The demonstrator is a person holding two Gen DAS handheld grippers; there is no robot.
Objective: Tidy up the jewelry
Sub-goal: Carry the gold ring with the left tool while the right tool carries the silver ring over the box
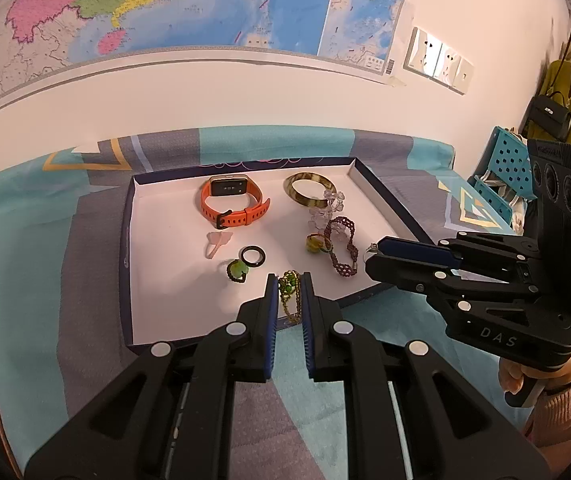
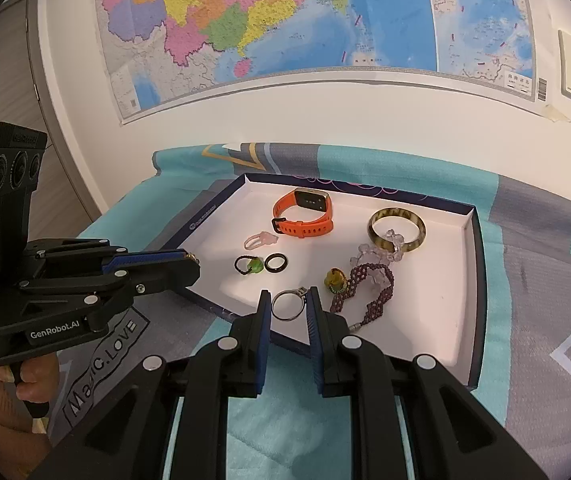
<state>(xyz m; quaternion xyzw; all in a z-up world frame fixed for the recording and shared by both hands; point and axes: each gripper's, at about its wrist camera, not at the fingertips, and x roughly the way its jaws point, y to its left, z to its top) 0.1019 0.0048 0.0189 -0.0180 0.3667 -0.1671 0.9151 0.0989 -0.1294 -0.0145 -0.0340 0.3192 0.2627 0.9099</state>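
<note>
Patterned bedspread (image 1: 45,240) under tray (image 1: 157,320), wall map (image 1: 165,8), left gripper (image 1: 289,280) jaws pinching beaded chain (image 1: 288,296), right gripper (image 2: 288,298) jaws gripping silver ring (image 2: 287,306)

From my left camera, the right gripper (image 1: 373,254) at mid right hides most of the silver ring (image 1: 370,249); only a sliver shows at its tip. The green bead chain (image 1: 289,296) runs down behind my own left gripper (image 1: 288,280), so its lower end is lost. The hand (image 1: 525,376) at lower right is cut by the frame edge. In the right camera, the map (image 2: 285,20) is cropped at the top and its print is too small to read.
</note>
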